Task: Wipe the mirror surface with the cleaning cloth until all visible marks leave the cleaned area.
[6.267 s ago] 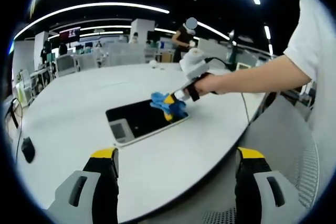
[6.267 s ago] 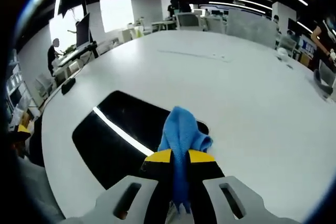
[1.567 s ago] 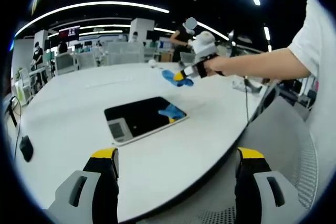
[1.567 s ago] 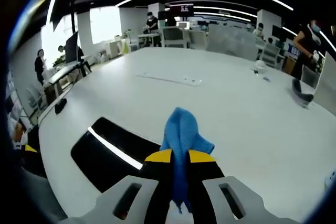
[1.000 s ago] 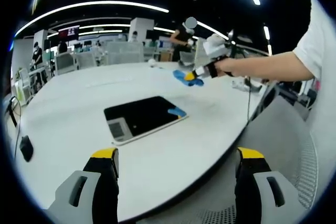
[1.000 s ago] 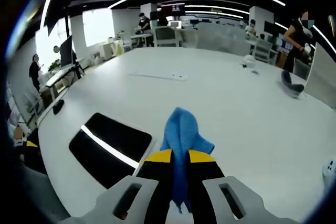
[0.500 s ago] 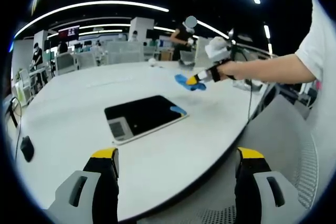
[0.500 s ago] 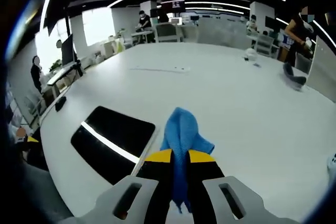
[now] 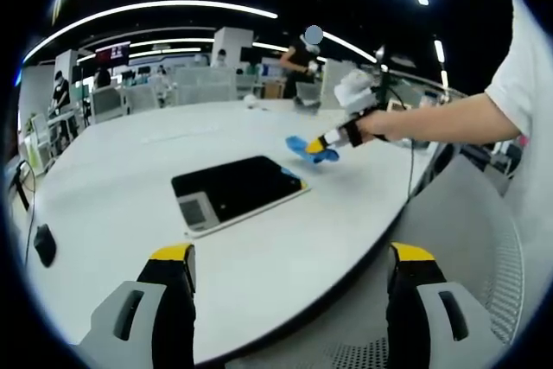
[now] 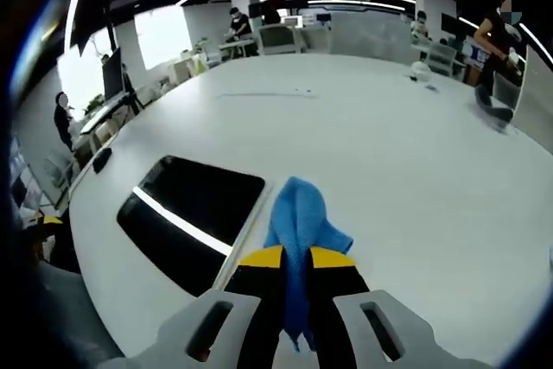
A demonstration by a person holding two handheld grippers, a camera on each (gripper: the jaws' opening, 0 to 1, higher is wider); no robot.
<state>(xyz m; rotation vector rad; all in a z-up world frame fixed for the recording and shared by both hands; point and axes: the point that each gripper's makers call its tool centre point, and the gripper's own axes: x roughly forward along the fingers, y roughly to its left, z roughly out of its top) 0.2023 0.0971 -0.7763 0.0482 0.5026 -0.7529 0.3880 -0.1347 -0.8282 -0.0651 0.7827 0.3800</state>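
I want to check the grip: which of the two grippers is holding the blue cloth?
The right gripper, shut on the blue cloth beside the mirror; the left gripper stands open, empty.

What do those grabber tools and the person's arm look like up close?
Each gripper has two light grey fingers with slotted sides, black inner faces and yellow tips: the left gripper and the right gripper match. From the left gripper view, the right gripper carries a white body with a black strap. The person wears a white short sleeve.

I count one mirror [image 9: 235, 193], frame centre, one blue cloth [image 10: 298, 222], one white table [image 9: 104, 179], and my two grippers [image 9: 289, 300] [image 10: 296, 276].
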